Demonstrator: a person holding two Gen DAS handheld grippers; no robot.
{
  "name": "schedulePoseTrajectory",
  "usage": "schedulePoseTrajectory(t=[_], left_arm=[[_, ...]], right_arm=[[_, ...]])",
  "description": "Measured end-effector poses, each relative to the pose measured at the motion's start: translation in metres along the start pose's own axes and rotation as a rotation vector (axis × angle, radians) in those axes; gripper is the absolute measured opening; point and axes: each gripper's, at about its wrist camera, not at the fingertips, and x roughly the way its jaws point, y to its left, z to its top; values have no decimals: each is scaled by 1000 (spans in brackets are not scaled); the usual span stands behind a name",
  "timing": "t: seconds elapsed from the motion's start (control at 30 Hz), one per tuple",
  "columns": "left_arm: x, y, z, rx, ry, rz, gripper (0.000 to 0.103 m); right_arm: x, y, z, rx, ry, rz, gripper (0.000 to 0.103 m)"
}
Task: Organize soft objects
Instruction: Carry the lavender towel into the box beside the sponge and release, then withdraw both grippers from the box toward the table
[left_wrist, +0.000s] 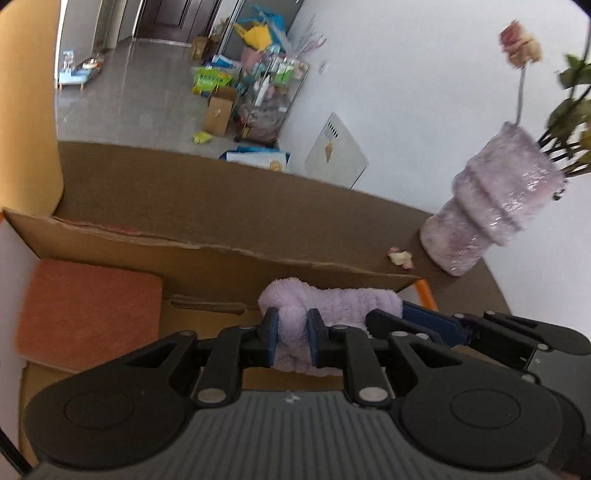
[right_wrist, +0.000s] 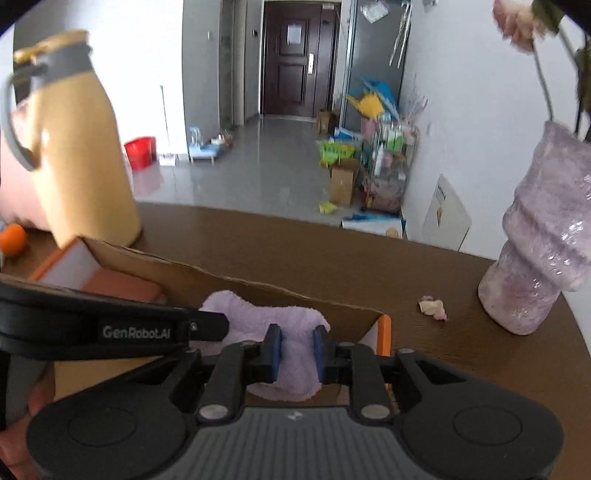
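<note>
A fluffy lilac towel (left_wrist: 332, 301) hangs bunched over the open cardboard box (left_wrist: 207, 254) on the brown counter (right_wrist: 332, 251), pinched at one end by the left claw (left_wrist: 292, 339) and at the other by the right claw (right_wrist: 297, 354), both nearly closed on its pile. An orange cloth (left_wrist: 88, 314) lies inside the box. A lilac vase (right_wrist: 539, 258) stands near the counter's right edge, and a yellow jug (right_wrist: 77, 147) stands beyond the box.

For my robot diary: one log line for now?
left claw: shut on purple towel | right claw: shut on purple towel | over cardboard box
</note>
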Motion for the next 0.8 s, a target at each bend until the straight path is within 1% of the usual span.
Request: schedulePoseTrajectory(t=[0.07, 0.13, 0.2, 0.27, 0.3, 0.37, 0.4, 0.43, 0.5, 0.53, 0.57, 0.63, 0.67, 0.77, 0.8], left_arm=[[10, 2, -2, -3, 20, 12, 21], [11, 1, -4, 37, 18, 4, 22], [2, 2, -5, 51, 4, 20, 24], [-12, 3, -4, 54, -4, 20, 31], [-22, 2, -2, 67, -12, 32, 32], [-46, -1, 0, 105, -43, 62, 41], [-63, -1, 1, 120, -66, 71, 43], [-78, 1, 0, 129, -85, 75, 47], [-113, 3, -4, 156, -130, 102, 55], [-130, 4, -8, 171, -154, 125, 64], [-149, 6, -14, 182, -185, 156, 69], [-180, 9, -24, 198, -247, 221, 72], [-196, 11, -31, 210, -274, 251, 73], [-236, 13, -49, 220, -312, 273, 76], [-246, 12, -55, 224, -322, 276, 77]], right_arm=[[6, -3, 0, 16, 8, -13, 20], [7, -4, -3, 8, -5, -36, 30], [1, -6, -6, 25, -17, -27, 31], [-11, -9, -6, 42, -33, -14, 31], [-22, -9, -5, 40, -43, -13, 31], [-42, -10, -2, 30, -63, -21, 32], [-56, -9, -2, 29, -77, -25, 36], [-70, -9, -3, 28, -89, -27, 44], [-99, -5, -5, 15, -111, -30, 52], [-114, -2, -9, 3, -122, -35, 54], [-128, 0, -12, -6, -131, -37, 55], [-153, 3, -22, -11, -150, -20, 59], [-167, 5, -28, -9, -162, -10, 60], [-201, 14, -43, 8, -198, -15, 62], [-211, 17, -48, 14, -212, -13, 65]])
